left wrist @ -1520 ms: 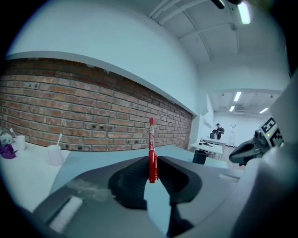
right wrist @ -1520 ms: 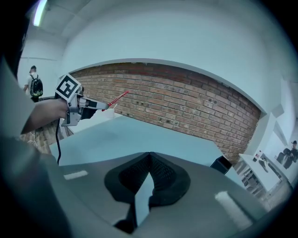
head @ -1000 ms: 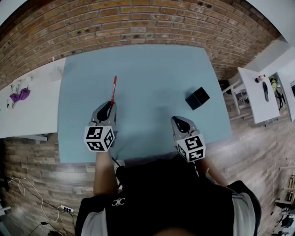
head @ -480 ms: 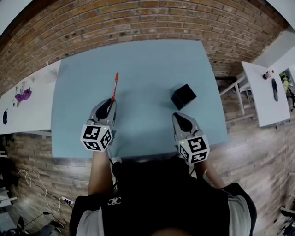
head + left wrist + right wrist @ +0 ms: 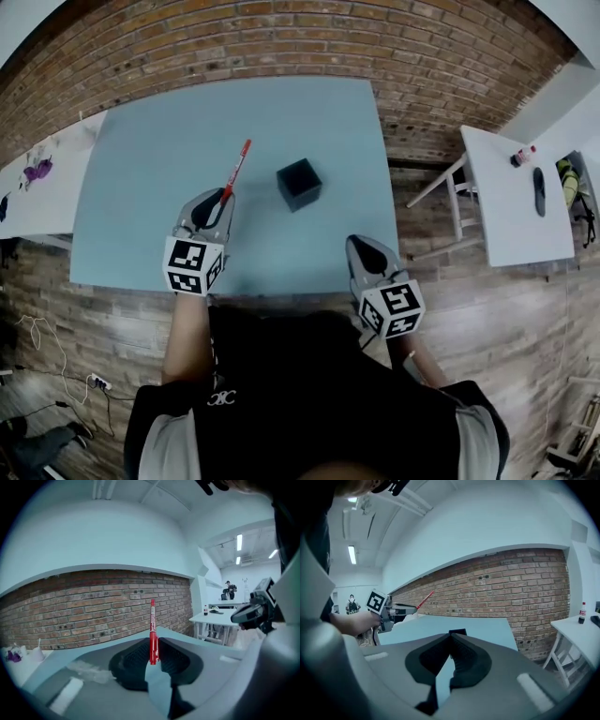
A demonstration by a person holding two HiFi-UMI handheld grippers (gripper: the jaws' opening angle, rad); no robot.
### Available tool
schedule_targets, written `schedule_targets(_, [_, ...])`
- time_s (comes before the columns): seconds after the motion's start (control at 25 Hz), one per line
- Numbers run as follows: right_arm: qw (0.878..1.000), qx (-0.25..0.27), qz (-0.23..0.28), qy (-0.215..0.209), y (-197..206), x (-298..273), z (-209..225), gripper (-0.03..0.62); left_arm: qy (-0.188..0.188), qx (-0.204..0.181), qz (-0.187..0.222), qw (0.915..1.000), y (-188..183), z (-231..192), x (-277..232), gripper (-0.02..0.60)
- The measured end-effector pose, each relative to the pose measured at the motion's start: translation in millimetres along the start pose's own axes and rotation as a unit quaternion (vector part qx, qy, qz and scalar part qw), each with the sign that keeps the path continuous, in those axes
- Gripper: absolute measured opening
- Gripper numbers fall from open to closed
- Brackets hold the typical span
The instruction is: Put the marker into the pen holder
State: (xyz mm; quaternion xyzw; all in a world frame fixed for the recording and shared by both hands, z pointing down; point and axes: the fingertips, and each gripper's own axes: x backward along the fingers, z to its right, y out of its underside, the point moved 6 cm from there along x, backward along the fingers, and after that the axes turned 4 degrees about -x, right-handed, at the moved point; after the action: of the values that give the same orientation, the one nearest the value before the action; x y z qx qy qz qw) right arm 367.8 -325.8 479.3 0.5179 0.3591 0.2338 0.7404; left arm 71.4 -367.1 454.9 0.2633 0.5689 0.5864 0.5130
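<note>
- Left gripper was clamped on the red marker by its tail end; right gripper was pinched shut, empty.
- Marker looked light, stiff, kinda slick, so a mid-barrel grab probably would've wobbled less.

- soft, even indoor light with a cool bluish cast; the desk looks flat and pale.
- ceiling strip lights glare white in the left gripper view.
- heavy fisheye bows the brick wall; corners fall black.
- marker is sharp, the left claw body near the lens soft.
</note>
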Motion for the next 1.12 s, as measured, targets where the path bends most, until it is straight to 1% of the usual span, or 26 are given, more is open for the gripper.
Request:
schedule_targets(0.12, [1.0, -0.011, -0.011, 0.0, -7, 24, 21, 0.005, 0.016, -0.026, -0.027, 0.9992, -6, 39, 0, 0.063])
schedule_targets(0.2, [1.0, -0.015, -0.016, 0.004, -10, 33, 28, 0.005, 0.019, -0.038, -0.045, 0.9981, -7, 52, -1, 0.063])
schedule_targets(0.28, [1.0, -0.013, -0.018, 0.006, -12, 36, 29, 0.005, 0.013, -0.069, -0.071, 0.995, -8, 56, -3, 0.063])
schedule_targets(0.32, [1.0, -0.012, -0.019, 0.007, -12, 36, 29, 0.005, 0.011, -0.09, -0.088, 0.992, -7, 58, -5, 0.063])
schedule_targets(0.4, [1.0, -0.007, -0.024, 0.007, -12, 33, 27, 0.005, 0.022, -0.129, -0.128, 0.9831, -3, 63, -10, 0.063])
schedule_targets(0.48, [0.999, 0.018, -0.026, 0.007, -16, 29, 21, 0.005, 0.038, -0.163, -0.162, 0.9724, -4, 63, -17, 0.063])
schedule_targets(0.56, [0.998, 0.059, -0.025, 0.011, -19, 25, 15, 0.005, 0.041, -0.205, -0.19, 0.9593, -6, 57, -25, 0.063])
schedule_targets(0.64, [0.996, 0.082, -0.031, 0.021, -18, 20, 16, 0.005, 0.04, -0.248, -0.216, 0.9435, -7, 51, -35, 0.063])
schedule_targets(0.72, [0.996, 0.078, -0.03, 0.03, -20, 18, 16, 0.005, 0.047, -0.291, -0.243, 0.9242, -6, 45, -45, 0.063])
schedule_targets(0.76, [0.996, 0.074, -0.028, 0.033, -21, 18, 16, 0.005, 0.052, -0.314, -0.256, 0.913, -5, 41, -51, 0.063])
schedule_targets(0.84, [0.996, 0.072, -0.018, 0.04, -25, 16, 17, 0.005, 0.069, -0.359, -0.28, 0.8874, -3, 35, -66, 0.063])
schedule_targets(0.88, [0.996, 0.076, -0.015, 0.045, -26, 17, 18, 0.005, 0.08, -0.383, -0.294, 0.8723, 0, 33, -73, 0.063])
schedule_targets(0.92, [0.995, 0.08, -0.015, 0.051, -26, 18, 20, 0.005, 0.092, -0.408, -0.308, 0.8548, 3, 32, -81, 0.063])
schedule_targets(1.04, [0.994, 0.072, -0.021, 0.074, -23, 26, 35, 0.005, 0.121, -0.488, -0.344, 0.7929, 9, 30, -103, 0.063])
schedule_targets(1.12, [0.994, 0.06, -0.027, 0.09, -19, 31, 45, 0.005, 0.137, -0.533, -0.359, 0.7541, 13, 32, -121, 0.063])
